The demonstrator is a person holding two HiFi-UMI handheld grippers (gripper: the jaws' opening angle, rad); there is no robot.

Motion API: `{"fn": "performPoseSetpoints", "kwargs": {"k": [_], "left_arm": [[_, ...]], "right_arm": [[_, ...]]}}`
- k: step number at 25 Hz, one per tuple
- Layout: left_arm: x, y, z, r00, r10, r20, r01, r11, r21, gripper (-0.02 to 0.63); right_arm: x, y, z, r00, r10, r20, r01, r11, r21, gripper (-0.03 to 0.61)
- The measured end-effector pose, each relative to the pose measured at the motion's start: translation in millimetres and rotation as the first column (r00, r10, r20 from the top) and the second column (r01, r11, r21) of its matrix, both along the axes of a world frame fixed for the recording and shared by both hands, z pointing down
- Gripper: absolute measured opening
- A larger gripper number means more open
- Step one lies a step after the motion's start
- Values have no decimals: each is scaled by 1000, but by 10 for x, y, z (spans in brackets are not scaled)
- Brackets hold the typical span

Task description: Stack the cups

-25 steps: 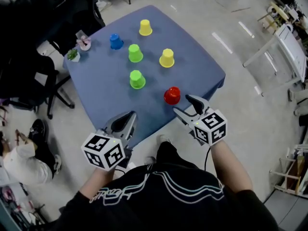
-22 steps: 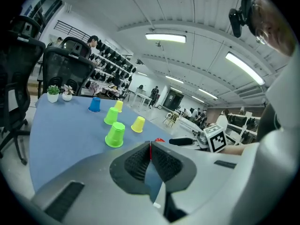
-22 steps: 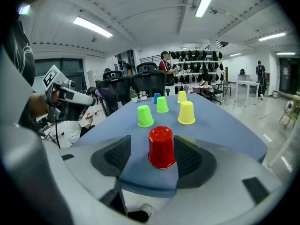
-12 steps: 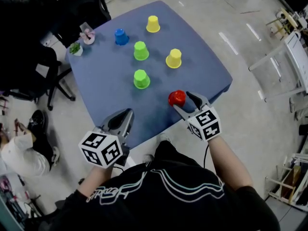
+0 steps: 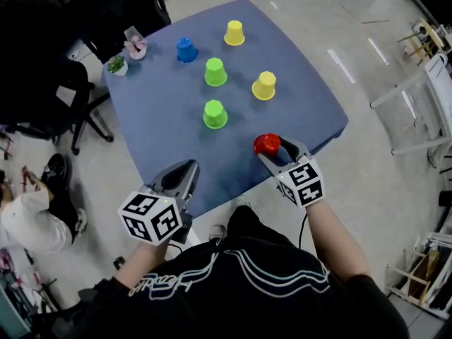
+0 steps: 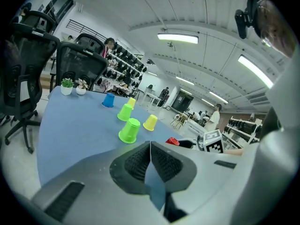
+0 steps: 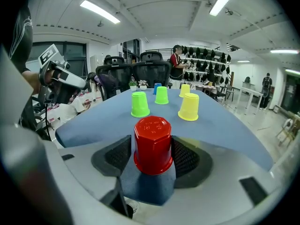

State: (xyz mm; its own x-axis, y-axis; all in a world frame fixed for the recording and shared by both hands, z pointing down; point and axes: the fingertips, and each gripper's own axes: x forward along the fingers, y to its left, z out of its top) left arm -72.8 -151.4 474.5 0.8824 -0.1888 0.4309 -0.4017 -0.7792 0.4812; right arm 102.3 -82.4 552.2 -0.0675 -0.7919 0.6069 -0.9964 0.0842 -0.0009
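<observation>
A red cup (image 5: 267, 144) (image 7: 153, 144) stands upside down near the front right edge of the blue table (image 5: 162, 126). My right gripper (image 5: 272, 149) (image 7: 152, 157) is open, with one jaw on each side of the cup's lower part. The left gripper (image 5: 185, 169) (image 6: 150, 146) is shut and empty, hovering over the table's front edge. Further back stand two green cups (image 5: 215, 114) (image 5: 215, 71), two yellow cups (image 5: 263, 85) (image 5: 234, 32) and a blue cup (image 5: 186, 49), all upside down and apart.
Two small potted plants (image 5: 117, 65) (image 5: 135, 46) sit at the table's far left corner. Black office chairs (image 5: 78, 111) stand left of the table, and a person (image 5: 28, 224) sits low at the left. A white rack (image 5: 424, 83) is off to the right.
My right gripper has moved forward, so the red cup now stands between its jaws instead of ahead of them. The left gripper has barely moved.
</observation>
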Motion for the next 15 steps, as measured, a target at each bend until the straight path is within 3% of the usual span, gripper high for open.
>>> {"fn": "performPoseSetpoints", "kwargs": {"k": [15], "left_arm": [[-135,17,56,999,-39,7,39,999,-28,28]], "right_arm": [[-25,-27,-50,1000,15,-16,-15,1000,20,256]]}}
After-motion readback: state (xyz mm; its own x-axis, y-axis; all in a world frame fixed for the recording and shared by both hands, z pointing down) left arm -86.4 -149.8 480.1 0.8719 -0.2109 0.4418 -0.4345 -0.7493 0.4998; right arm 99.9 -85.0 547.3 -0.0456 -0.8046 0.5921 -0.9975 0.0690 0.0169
